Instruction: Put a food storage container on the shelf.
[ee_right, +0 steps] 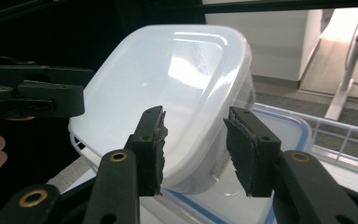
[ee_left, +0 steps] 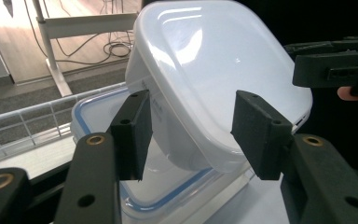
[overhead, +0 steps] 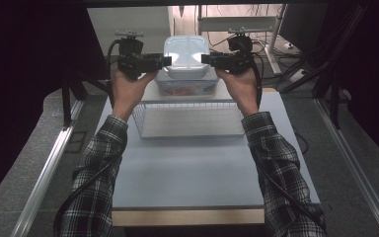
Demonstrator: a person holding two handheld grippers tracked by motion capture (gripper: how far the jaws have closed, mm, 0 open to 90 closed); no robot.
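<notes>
Translucent plastic container point(overhead: 186, 55), turned upside down, sits tilted on the blue-rimmed box point(overhead: 187, 88) behind the wire basket point(overhead: 190, 120); light, stiff and probably slippery, better gripped at its rim, while left gripper point(overhead: 167, 61) and right gripper point(overhead: 205, 59) stand half-open beside it, holding nothing.

We see a translucent white container point(overhead: 186, 53), a blue-rimmed lid point(ee_left: 168, 198), black fingers point(ee_left: 131, 133), black-and-white plaid sleeves point(overhead: 98, 173), a pale grey worktop point(overhead: 187, 168).

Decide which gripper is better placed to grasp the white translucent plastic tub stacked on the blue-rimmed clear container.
Right, narrowly: the right gripper has the white translucent plastic tub's lower edge centred between its open jaws; the left gripper straddles it off-centre. Both flank it.
</notes>
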